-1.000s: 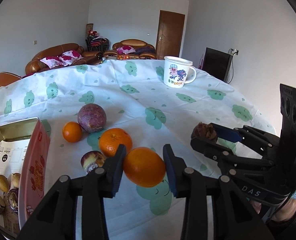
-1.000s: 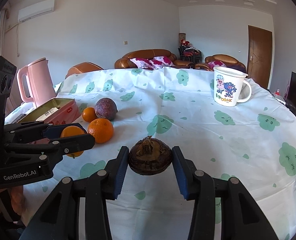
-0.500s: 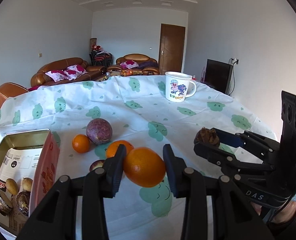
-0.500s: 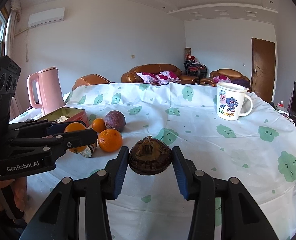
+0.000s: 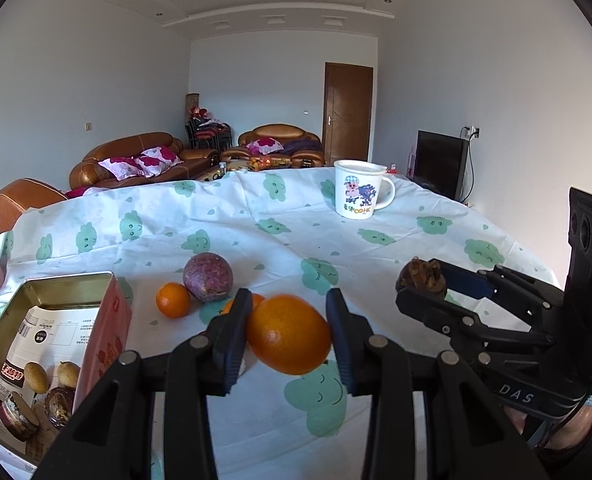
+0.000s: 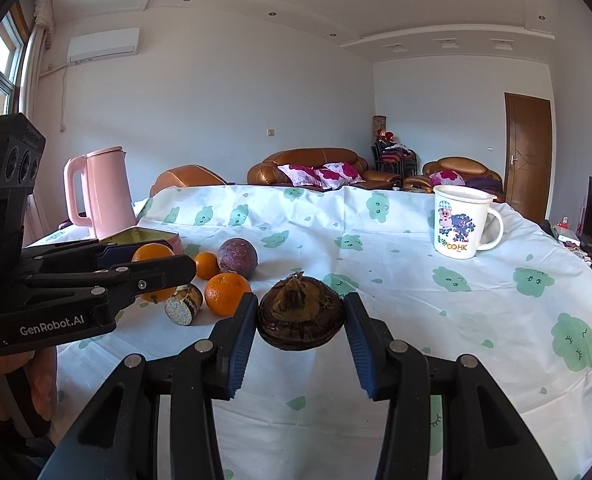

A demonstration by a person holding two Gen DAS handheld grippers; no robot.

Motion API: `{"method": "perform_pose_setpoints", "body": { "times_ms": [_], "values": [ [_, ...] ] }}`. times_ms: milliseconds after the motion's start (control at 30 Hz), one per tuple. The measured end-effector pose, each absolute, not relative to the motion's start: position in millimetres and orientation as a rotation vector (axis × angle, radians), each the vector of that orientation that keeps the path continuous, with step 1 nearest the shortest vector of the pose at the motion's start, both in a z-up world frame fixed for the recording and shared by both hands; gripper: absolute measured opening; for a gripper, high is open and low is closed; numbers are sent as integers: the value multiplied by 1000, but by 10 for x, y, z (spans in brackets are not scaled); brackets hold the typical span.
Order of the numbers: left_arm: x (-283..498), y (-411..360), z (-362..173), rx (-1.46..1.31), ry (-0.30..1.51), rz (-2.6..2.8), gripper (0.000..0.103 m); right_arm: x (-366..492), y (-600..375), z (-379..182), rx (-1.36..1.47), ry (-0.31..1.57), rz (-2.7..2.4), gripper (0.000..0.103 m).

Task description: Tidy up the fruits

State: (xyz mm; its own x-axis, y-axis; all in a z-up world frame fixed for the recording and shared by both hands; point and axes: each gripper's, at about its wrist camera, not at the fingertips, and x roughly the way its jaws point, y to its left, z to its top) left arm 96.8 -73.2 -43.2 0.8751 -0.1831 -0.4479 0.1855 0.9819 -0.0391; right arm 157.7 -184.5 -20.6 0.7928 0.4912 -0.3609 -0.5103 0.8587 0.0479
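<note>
We are holding both grippers side by side, tilted slightly down above the table (image 5: 436, 216), left gripper (image 5: 289, 334) clamping an orange (image 5: 289, 334), right gripper (image 6: 300, 322) clamping a brown fruit (image 6: 300, 320).

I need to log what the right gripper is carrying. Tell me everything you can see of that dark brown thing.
The dark brown fruit is a squat, flattened round with a rough, dull, dried-looking skin and a tuft of withered fibres at its top. It is upright, clamped at its two sides by the blue-padded fingers of the right gripper, and held clear above the tablecloth. Nothing else touches it.
</note>
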Motion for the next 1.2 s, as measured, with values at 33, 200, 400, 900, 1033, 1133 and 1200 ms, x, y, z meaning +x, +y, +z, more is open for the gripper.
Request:
{"method": "perform_pose_setpoints", "body": {
  "times_ms": [33, 200, 400, 900, 1033, 1133, 1200],
  "values": [
    [961, -730, -428, 6, 463, -190, 40, 1569, -1848, -205, -52, 368, 540, 46],
    [921, -736, -413, 13, 442, -181, 40, 1534, -1866, -202, -51, 344, 545, 46],
    [889, -756, -399, 26, 423, -175, 40, 1506, -1871, -190, -50, 324, 547, 46],
    [766, -781, -360, 47, 353, -168, 40, 1385, -1908, -181, -48, 246, 542, 46],
    [753, -763, -359, 42, 356, -177, 40, 1406, -1884, -171, -58, 258, 528, 46],
    [747, -726, -357, 35, 363, -180, 40, 1432, -1837, -164, -83, 281, 522, 46],
    [737, -687, -354, 27, 365, -177, 40, 1443, -1806, -151, -83, 301, 533, 46]
  ]
}}
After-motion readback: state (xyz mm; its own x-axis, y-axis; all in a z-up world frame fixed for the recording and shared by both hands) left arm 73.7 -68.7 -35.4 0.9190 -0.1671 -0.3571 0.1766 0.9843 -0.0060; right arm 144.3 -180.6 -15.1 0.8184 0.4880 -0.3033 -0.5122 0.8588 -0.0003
